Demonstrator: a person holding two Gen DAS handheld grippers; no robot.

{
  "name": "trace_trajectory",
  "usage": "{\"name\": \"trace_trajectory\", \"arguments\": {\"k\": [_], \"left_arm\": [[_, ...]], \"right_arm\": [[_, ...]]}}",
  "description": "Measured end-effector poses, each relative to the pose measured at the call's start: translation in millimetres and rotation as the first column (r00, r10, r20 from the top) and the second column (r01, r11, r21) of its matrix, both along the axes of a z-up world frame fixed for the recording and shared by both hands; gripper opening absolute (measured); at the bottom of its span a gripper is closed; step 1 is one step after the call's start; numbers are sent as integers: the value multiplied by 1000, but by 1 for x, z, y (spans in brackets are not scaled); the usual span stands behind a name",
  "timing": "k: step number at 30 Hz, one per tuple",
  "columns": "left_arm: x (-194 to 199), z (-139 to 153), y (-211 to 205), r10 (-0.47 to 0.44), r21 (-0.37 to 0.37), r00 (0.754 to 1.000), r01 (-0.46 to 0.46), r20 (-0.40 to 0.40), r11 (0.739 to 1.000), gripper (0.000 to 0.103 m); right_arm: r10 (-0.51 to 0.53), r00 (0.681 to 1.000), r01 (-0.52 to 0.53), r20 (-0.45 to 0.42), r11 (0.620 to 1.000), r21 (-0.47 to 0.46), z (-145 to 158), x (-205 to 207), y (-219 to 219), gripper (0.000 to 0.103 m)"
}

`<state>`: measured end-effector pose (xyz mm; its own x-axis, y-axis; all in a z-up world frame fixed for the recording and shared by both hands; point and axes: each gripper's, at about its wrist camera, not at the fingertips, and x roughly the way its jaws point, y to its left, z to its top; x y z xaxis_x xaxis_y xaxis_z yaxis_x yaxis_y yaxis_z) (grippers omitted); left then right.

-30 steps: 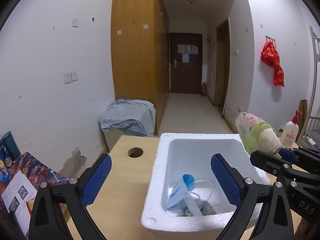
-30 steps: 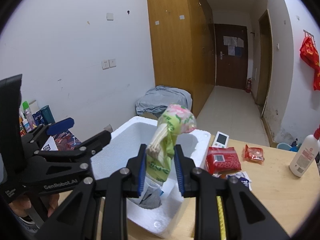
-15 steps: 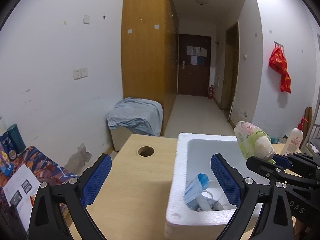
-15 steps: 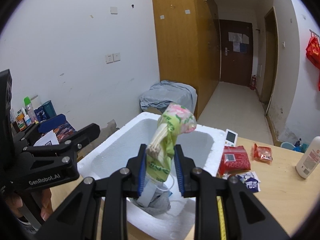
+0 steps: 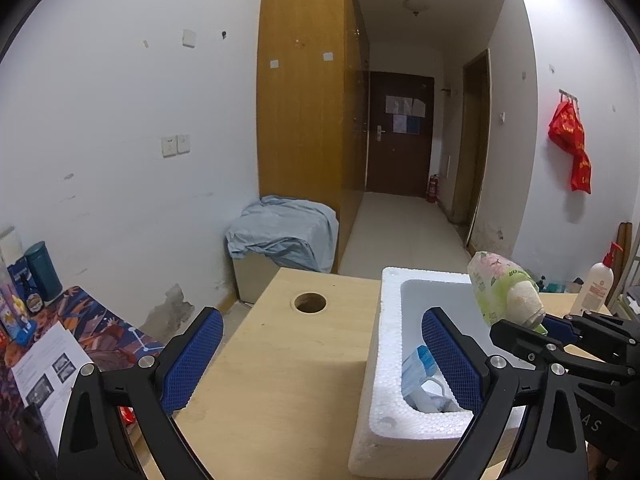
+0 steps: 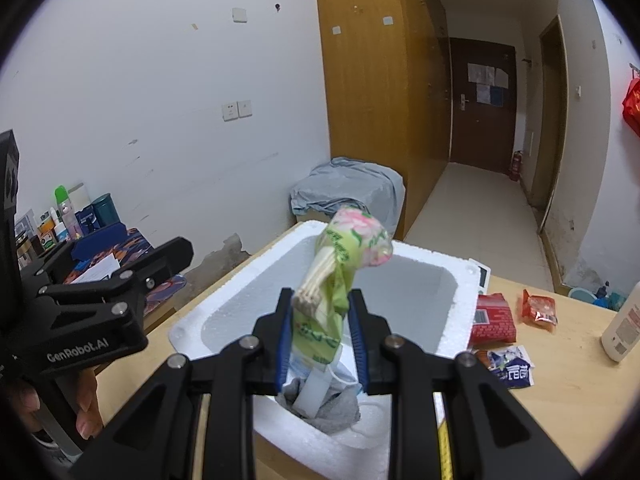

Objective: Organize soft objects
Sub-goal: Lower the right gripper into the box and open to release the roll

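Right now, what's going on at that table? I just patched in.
A person is sorting soft items into a white foam box. The right gripper is clamped on a green floral tissue pack, held above the box. A face mask and grey cloth already lie inside. The left gripper is open and empty beside the box. Red snack packets sit on the table.

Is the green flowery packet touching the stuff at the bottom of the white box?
Apart. In the left wrist view the green packet sits high in the right gripper, above the foam box rim, clear of the face mask inside.
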<state>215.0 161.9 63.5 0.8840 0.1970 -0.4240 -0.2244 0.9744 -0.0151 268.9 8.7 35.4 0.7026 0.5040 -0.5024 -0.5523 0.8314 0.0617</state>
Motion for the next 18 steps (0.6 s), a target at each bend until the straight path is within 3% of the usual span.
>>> {"name": "trace_trajectory", "arguments": {"k": [4,6,8,18], "left_arm": [[-2,0,1,3,-1,1000,-3,2,1000,100],[-3,0,2,4,-3,1000,-4,5,1000,100],[-3,1,2,5,-3,1000,-5,6,1000,100],[-6,3,3,13,-3,1000,-13,11,1000,100]], "right_arm": [[-8,1000,8,4,1000,-2,1,0,-2,33],[-19,1000,19,12,1000,-8,1,0,0,43],[-25,999,25,23,1000,-4,1,-2,1,62],[-42,999,42,31,999,-3,5,-5,-2,79]]}}
